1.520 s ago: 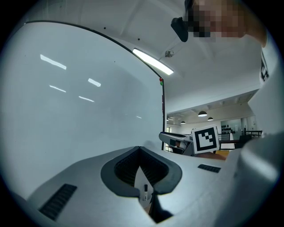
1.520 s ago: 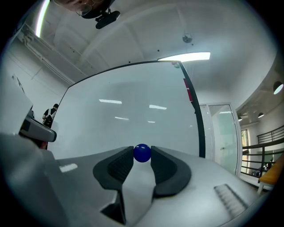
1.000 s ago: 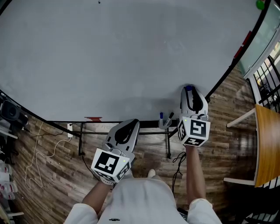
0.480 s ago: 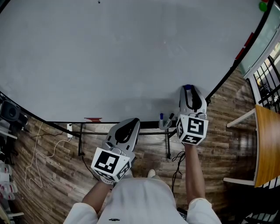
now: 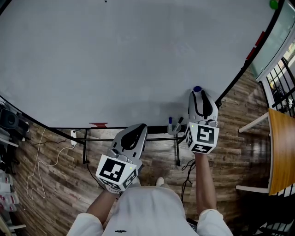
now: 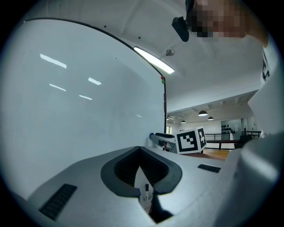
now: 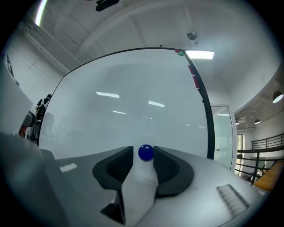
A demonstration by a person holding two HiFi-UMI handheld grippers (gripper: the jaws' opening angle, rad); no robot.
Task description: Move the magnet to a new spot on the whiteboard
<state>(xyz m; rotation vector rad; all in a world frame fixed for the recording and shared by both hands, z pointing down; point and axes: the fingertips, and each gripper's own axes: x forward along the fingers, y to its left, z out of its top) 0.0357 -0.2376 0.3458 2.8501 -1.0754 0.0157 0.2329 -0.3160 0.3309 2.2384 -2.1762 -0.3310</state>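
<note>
The blue magnet [image 5: 197, 88] sits low near the whiteboard [image 5: 115, 55]'s right edge between the right gripper [image 5: 197, 93]'s opening jaws, so release seems in hand, with a straight pull-back next; the left gripper [image 5: 138, 128] hangs closed, empty, below the whiteboard.

The large white whiteboard with a black frame [image 5: 129, 55] fills the upper part of the head view. A round blue magnet [image 5: 197, 89] sits on it at lower right. A small green round piece [image 5: 274, 4] sits at the upper right corner.

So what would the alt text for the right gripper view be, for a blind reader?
A small blue magnet sits on a large whiteboard, between the opening jaws of a hand-held gripper seen from behind.
</note>
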